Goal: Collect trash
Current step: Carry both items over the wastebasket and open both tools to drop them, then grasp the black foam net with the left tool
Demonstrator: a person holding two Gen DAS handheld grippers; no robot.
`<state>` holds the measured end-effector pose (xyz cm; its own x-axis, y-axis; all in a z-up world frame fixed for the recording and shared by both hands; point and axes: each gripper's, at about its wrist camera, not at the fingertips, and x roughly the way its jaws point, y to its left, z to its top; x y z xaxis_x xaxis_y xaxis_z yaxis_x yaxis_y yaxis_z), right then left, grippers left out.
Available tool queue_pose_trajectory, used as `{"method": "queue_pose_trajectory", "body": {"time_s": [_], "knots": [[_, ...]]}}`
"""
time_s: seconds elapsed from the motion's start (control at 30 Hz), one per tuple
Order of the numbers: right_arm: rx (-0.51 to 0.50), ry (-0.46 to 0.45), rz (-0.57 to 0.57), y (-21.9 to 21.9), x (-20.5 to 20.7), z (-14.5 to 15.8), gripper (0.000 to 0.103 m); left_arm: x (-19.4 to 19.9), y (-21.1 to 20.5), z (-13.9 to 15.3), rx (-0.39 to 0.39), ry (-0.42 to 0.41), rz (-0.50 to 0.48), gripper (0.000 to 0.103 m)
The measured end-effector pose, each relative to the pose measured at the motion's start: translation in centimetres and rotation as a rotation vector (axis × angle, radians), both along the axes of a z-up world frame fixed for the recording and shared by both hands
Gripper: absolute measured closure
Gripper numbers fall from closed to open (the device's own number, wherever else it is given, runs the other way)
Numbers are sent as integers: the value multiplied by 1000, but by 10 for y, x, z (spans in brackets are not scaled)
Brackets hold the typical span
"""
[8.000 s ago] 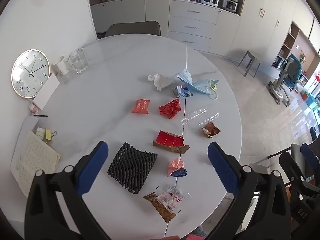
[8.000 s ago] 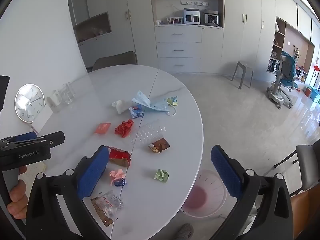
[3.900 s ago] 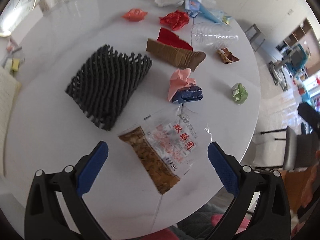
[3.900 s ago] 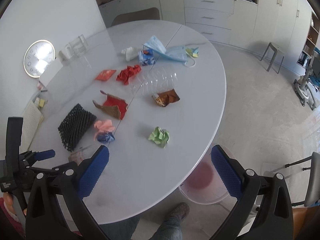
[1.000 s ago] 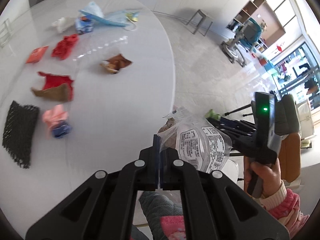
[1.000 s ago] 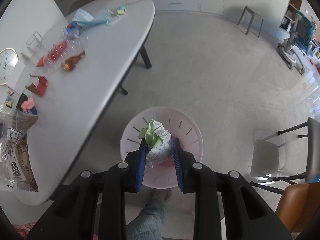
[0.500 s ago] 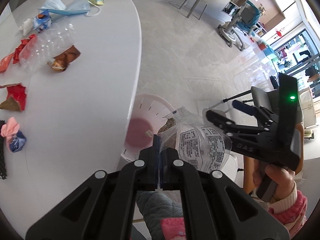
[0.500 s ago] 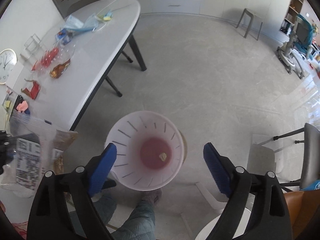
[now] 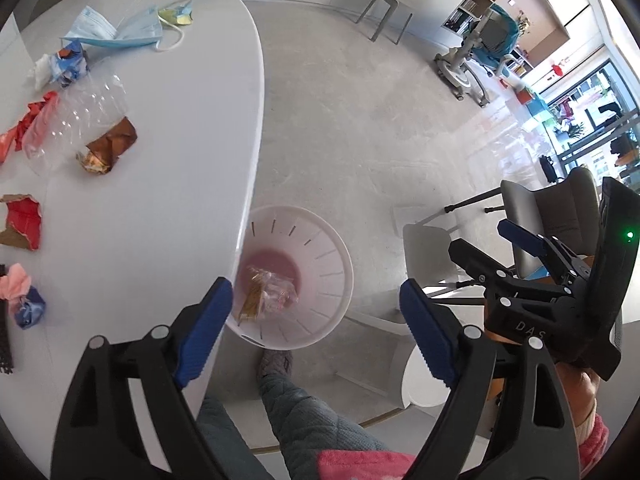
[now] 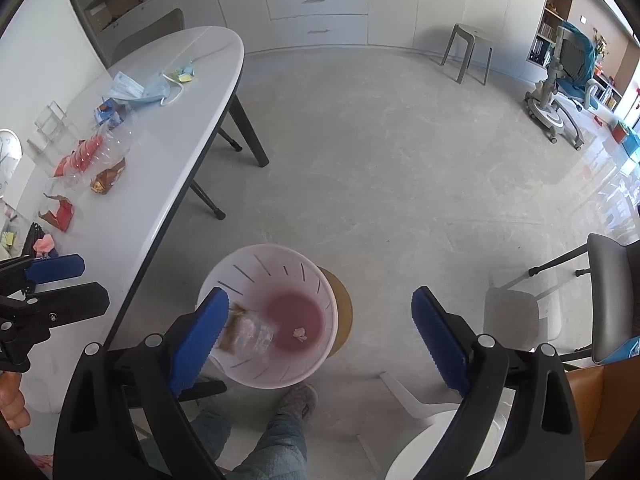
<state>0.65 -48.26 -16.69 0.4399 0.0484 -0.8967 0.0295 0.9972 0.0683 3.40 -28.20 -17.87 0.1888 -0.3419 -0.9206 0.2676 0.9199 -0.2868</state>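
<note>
My left gripper (image 9: 316, 324) hangs over the white slotted bin (image 9: 332, 248) on the floor by the table edge; its jaws are opening and nothing is between them. The clear snack wrapper (image 9: 268, 296) lies inside the bin. My right gripper (image 10: 320, 340) is above the same bin (image 10: 280, 258), jaws opening and empty. The snack wrapper (image 10: 248, 332) and a small paper wad (image 10: 300, 334) rest in the bin. On the white table (image 9: 160, 200) lie a blue face mask (image 9: 116, 32), a clear bottle (image 9: 80, 120), a brown wrapper (image 9: 108, 152) and torn red cardboard (image 9: 22, 220).
The person's leg and slipper (image 9: 276, 364) are just below the bin. A grey chair (image 10: 612, 292) and a white stool (image 10: 432, 440) stand to the right. A grey stool (image 10: 472, 48) and open floor lie beyond. My right gripper (image 9: 492, 248) shows beside the left one.
My left gripper was shut on the snack wrapper; now it is open and the wrapper lies in the bin. The right gripper let go of the green paper wad and rose.
</note>
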Motion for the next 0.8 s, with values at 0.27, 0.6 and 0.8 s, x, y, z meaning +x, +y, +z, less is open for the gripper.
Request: {"method": "queue_pose_trajectory", "body": {"time_s": [0.27,0.6,0.8], "knots": [[10,-77,36,31,1,35,11,-8,44,41,8,-92,62,14],[36,-176,142,119,3,76,3,-27,163,70,121,-202,199,8],[37,-179,224,188,1,83,3,-40,244,71,109,-222,267,8]]}}
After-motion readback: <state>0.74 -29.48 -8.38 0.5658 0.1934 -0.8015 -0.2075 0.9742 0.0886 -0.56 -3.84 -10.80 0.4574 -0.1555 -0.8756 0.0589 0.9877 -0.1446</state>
